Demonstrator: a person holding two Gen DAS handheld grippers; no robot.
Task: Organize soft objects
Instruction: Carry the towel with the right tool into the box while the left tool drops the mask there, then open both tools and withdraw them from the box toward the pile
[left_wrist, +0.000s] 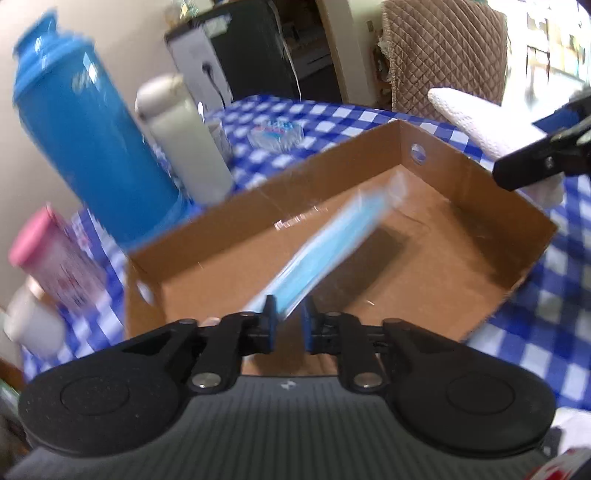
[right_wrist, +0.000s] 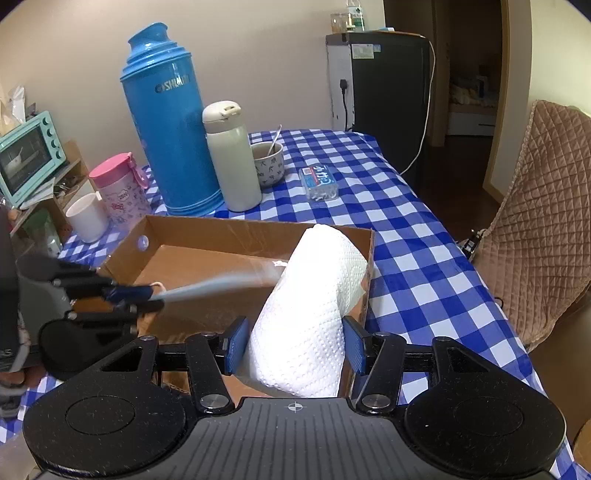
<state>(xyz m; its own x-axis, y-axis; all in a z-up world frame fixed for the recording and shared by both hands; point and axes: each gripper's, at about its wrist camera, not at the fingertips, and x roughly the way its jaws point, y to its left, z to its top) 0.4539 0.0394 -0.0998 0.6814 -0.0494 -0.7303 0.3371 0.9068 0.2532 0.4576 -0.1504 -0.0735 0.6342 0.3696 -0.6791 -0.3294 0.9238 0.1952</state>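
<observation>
An open cardboard box (left_wrist: 229, 236) (right_wrist: 207, 230) sits on the blue checked table. My left gripper (left_wrist: 287, 325) holds a blue packet of face masks (left_wrist: 325, 243) by one end, tilted over the box; the packet is motion-blurred and also shows in the right wrist view (right_wrist: 218, 286), with the left gripper (right_wrist: 140, 297) at the left. My right gripper (right_wrist: 293, 345) is shut on a white paper towel roll (right_wrist: 310, 306), held over the box's near right corner. The roll (left_wrist: 469, 118) and right gripper (left_wrist: 535, 166) also show at the right of the left wrist view.
Behind the box stand a tall blue thermos (right_wrist: 170, 122), a white flask (right_wrist: 232, 155), a bowl with a spoon (right_wrist: 267, 160), a pink-lidded cup (right_wrist: 118, 188), a white cup (right_wrist: 86, 218) and a small clear packet (right_wrist: 319, 182). A quilted brown chair (right_wrist: 543, 221) stands to the right.
</observation>
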